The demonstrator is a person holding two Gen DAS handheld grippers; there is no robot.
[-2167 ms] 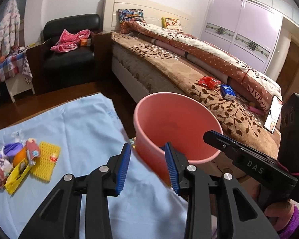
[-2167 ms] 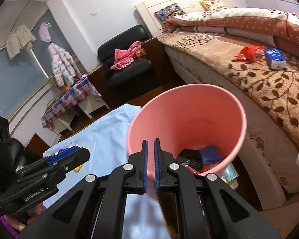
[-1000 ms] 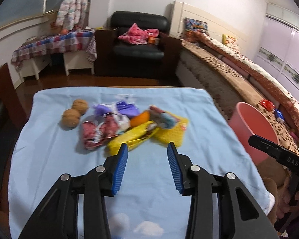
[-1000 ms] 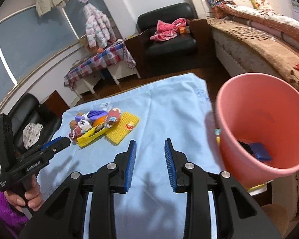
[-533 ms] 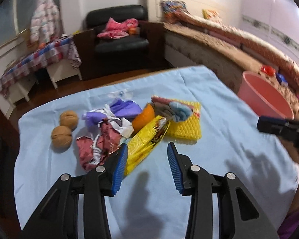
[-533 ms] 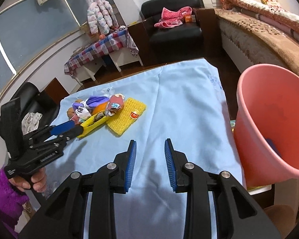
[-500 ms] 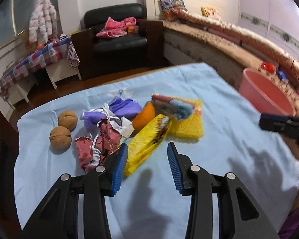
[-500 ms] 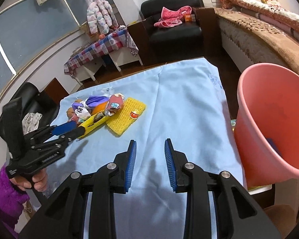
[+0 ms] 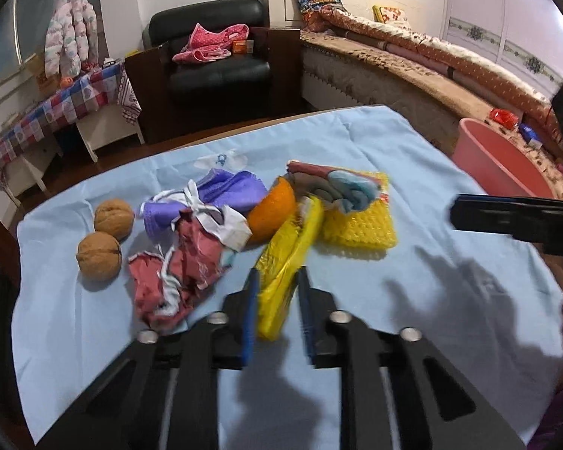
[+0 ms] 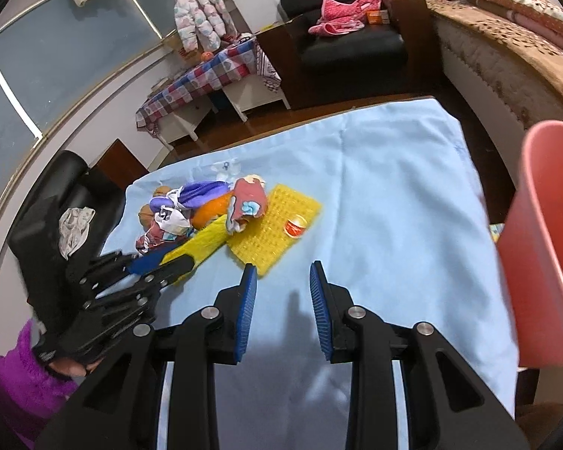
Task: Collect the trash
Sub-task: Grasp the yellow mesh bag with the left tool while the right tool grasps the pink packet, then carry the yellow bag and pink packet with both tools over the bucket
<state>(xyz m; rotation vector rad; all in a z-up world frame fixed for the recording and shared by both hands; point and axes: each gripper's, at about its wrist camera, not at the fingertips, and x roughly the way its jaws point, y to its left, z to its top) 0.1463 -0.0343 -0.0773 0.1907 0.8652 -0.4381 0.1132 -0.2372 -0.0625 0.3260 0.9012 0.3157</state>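
Observation:
A heap of trash lies on the blue-covered table (image 9: 394,142): a yellow wrapper (image 9: 289,247), a red crumpled wrapper (image 9: 184,262), a purple mask (image 9: 225,191), an orange (image 9: 276,210) and a yellow mesh pad (image 9: 356,225). My left gripper (image 9: 277,285) is closing its jaws on the near end of the yellow wrapper, which sits between the blue pads. The right wrist view shows that grip from the side, left gripper (image 10: 161,258) on the yellow wrapper (image 10: 206,243). My right gripper (image 10: 283,273) hovers open over bare cloth, near the mesh pad (image 10: 274,225), with nothing between its fingers.
The pink bucket (image 10: 544,225) stands off the table's right edge, beside the bed (image 9: 413,75). Two walnuts (image 9: 112,217) lie left of the heap. A black armchair (image 9: 214,56) and a checked side table (image 9: 56,108) stand beyond the table.
My left gripper's jaws have narrowed onto the yellow wrapper's near end. My right gripper has moved left across the cloth towards the heap, and the bucket has slid to the right edge of its view.

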